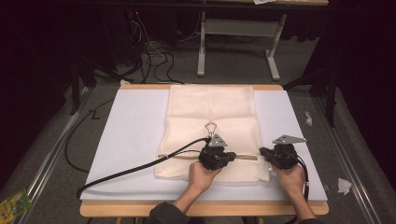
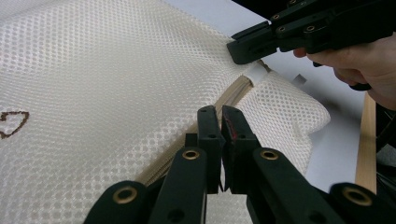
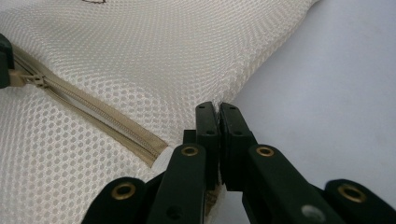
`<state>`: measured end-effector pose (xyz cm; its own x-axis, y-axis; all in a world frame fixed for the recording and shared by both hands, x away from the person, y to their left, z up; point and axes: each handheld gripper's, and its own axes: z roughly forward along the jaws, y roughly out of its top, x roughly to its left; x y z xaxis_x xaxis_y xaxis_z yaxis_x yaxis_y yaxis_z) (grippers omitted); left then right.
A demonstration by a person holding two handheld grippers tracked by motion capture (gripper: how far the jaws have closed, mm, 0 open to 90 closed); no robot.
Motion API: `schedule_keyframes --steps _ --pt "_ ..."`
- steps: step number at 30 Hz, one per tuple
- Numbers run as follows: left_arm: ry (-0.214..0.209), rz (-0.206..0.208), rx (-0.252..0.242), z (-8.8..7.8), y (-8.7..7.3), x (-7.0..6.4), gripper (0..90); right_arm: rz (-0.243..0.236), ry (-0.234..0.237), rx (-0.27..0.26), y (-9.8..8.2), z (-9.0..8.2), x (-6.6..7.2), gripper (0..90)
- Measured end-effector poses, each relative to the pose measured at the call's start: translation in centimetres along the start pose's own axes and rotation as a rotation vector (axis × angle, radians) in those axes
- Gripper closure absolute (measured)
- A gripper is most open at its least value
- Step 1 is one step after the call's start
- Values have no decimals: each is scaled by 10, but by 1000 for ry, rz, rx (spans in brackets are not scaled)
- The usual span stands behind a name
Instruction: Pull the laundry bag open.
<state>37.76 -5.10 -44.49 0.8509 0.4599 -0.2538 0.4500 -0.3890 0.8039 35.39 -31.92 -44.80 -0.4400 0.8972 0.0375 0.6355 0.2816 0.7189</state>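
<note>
Both hand-held grippers (image 1: 229, 157) (image 1: 265, 153) clamped on mesh bag (image 1: 212, 112); white board (image 1: 130, 126), wooden table (image 1: 93, 209), dark room.

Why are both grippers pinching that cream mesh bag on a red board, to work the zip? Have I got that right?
Nearly. The board is white, not red, as the high view shows. The rest holds: the left gripper and right gripper are both shut on the mesh bag along its zip.

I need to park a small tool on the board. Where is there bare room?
The white board is bare left of the mesh bag, apart from the cable, and in a narrower strip on the right. The near edge is crowded: left gripper and right gripper work at the zipper.
</note>
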Motion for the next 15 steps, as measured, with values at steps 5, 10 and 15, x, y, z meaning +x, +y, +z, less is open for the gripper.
schedule_keyframes --steps 5,10,15 --pt "0 -2 -3 -4 -2 2 873 2 -4 2 1 1 1 888" --pt "4 -10 -9 -9 -5 4 873 1 -3 5 2 1 1 888" --pt "5 -10 -8 -14 -9 8 873 -7 -4 15 3 1 0 888"
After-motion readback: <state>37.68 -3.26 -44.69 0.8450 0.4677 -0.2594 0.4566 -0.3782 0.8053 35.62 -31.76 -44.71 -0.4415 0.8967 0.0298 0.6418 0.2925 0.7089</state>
